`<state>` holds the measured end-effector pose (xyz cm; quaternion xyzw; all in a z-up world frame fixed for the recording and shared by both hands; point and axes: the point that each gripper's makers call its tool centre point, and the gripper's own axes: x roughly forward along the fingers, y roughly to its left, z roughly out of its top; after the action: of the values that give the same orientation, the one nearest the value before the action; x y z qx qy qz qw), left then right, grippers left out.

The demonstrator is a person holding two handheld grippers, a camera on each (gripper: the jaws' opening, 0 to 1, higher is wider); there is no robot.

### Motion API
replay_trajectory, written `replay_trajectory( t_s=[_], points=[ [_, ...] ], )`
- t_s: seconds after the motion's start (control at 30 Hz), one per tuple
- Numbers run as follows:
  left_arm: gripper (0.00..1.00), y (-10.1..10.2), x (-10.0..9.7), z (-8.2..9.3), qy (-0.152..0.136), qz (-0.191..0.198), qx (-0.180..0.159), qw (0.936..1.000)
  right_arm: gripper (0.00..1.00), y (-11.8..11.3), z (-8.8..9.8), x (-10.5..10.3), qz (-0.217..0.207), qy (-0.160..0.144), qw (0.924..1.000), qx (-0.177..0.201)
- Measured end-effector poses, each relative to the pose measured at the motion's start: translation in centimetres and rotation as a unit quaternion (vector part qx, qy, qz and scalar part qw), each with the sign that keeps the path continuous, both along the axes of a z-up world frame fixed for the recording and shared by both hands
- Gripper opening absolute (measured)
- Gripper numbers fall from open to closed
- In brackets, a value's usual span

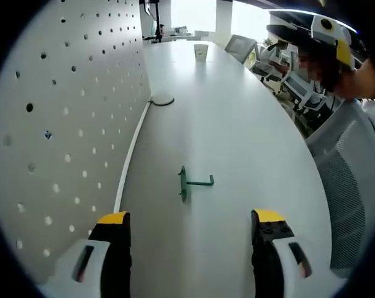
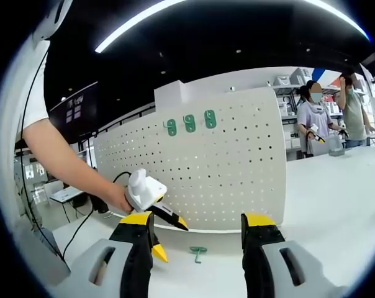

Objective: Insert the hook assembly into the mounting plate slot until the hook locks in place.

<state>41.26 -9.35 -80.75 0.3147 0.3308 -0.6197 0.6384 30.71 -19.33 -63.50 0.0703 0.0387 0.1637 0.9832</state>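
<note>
A green hook assembly [image 1: 189,182] lies on the white table, ahead of my open left gripper [image 1: 194,223] and between the lines of its jaws. The white pegboard mounting plate [image 1: 63,124] stands upright along the left side. In the right gripper view the same hook [image 2: 198,252] lies on the table in front of the pegboard [image 2: 237,174], which carries three green hooks [image 2: 190,123] near its top. My right gripper [image 2: 197,233] is open and holds nothing. The left gripper [image 2: 151,200], held by a hand, hovers left of the hook with its jaws apart.
A cable [image 1: 133,149] runs along the pegboard's foot to a round table port [image 1: 162,100]. A paper cup [image 1: 200,52] stands far down the table. A mesh chair [image 1: 352,180] is at the right edge. People [image 2: 316,118] stand at a bench in the background.
</note>
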Motion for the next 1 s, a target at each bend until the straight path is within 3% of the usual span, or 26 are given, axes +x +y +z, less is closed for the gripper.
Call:
replay_trajectory(
  t_s=[0.6,0.63,1.0],
  points=[
    [0.82,-0.2,-0.9,-2.8,-0.013,-0.040,0.054,0.9976,0.53,-0.1,-0.4,0.1,0.000,0.008,1.0000,0.000],
    [0.82,-0.5,-1.2,-2.7,-0.001,-0.036,0.043,0.9985,0.53,-0.1,-0.4,0.1,0.000,0.008,1.0000,0.000],
    [0.83,-0.6,-1.0,-2.7,-0.004,-0.036,0.044,0.9983,0.52,-0.1,-0.6,0.1,-0.001,0.011,0.9999,0.000]
  ],
)
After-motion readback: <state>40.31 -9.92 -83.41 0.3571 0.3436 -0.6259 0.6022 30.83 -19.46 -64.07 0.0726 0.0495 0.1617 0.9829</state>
